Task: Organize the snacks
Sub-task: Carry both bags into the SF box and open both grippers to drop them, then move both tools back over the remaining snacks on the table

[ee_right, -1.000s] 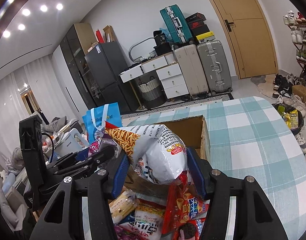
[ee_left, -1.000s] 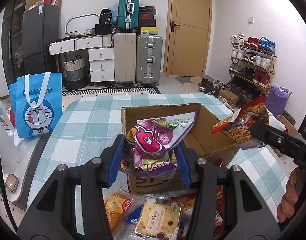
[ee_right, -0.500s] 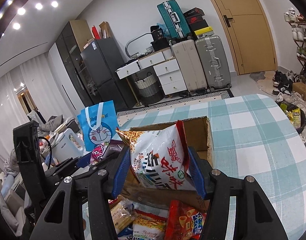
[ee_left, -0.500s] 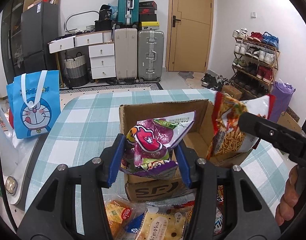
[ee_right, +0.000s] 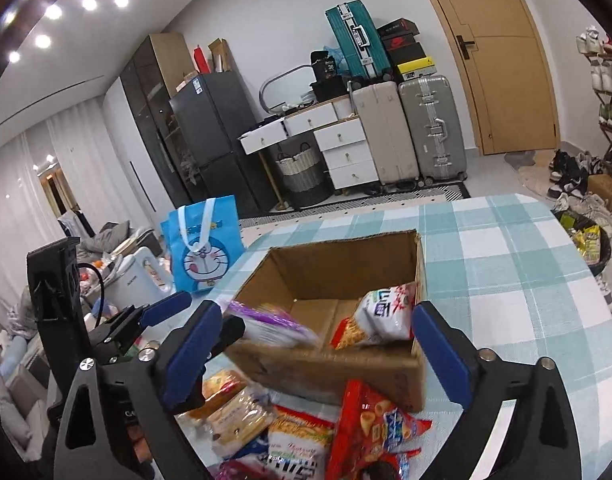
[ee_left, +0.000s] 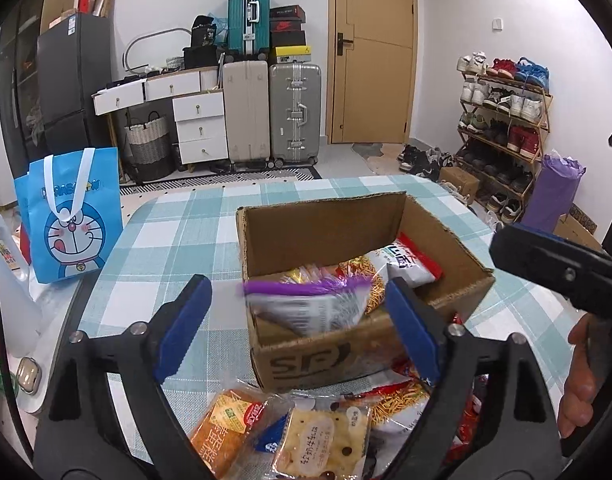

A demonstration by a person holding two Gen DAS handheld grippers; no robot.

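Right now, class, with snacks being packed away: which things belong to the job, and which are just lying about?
Job:
cardboard box
purple packet, dropping into the box
white chip bag, in the box
snack pile in front of the box

Lying about:
blue cartoon bag
suitcases
shoe rack
white kettle

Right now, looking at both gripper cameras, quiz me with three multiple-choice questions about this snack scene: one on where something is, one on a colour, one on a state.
1. Where is the white bag of stick snacks?
A. in the cardboard box
B. in the blue cartoon bag
C. on the floor

2. What colour are the pads on the left gripper?
A. red
B. blue
C. green

3. What state is the right gripper in?
A. shut on a bag
B. shut on nothing
C. open

Answers: 1 A, it leans inside the box's right wall. 2 B, both pads are blue. 3 C, its jaws, just opened, stand wide apart, touching nothing.
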